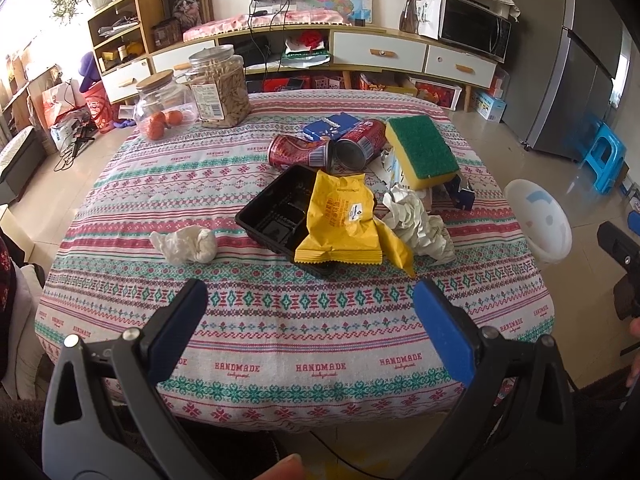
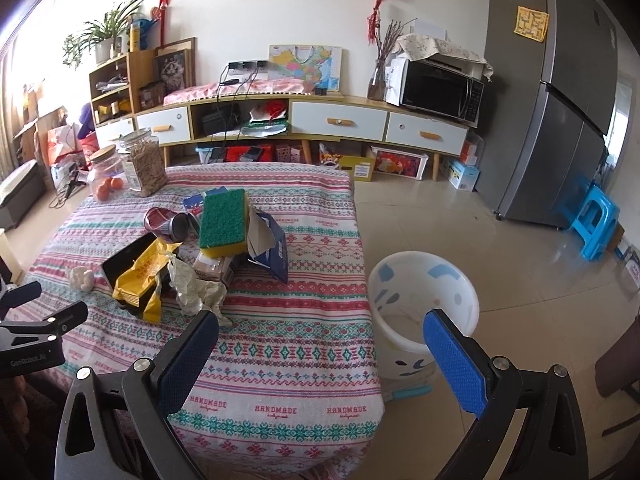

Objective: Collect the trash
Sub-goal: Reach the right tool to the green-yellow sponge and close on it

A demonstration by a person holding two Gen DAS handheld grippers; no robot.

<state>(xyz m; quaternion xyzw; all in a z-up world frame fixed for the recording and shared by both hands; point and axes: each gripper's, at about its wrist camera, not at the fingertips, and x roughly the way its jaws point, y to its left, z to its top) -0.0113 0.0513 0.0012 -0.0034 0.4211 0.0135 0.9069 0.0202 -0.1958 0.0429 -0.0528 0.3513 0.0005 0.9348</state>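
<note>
Yellow wrapper [image 1: 340, 220] lies ahead of left gripper's [image 1: 310, 300] spread jaws — untouched.

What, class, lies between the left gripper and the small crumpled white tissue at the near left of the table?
Nothing visible: only bare tablecloth lies between the open left gripper and the tissue; the black tray sits to its right.

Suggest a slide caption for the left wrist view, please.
Open left gripper hovers before table trash: yellow wrapper, black tray, crumpled tissue.
</note>
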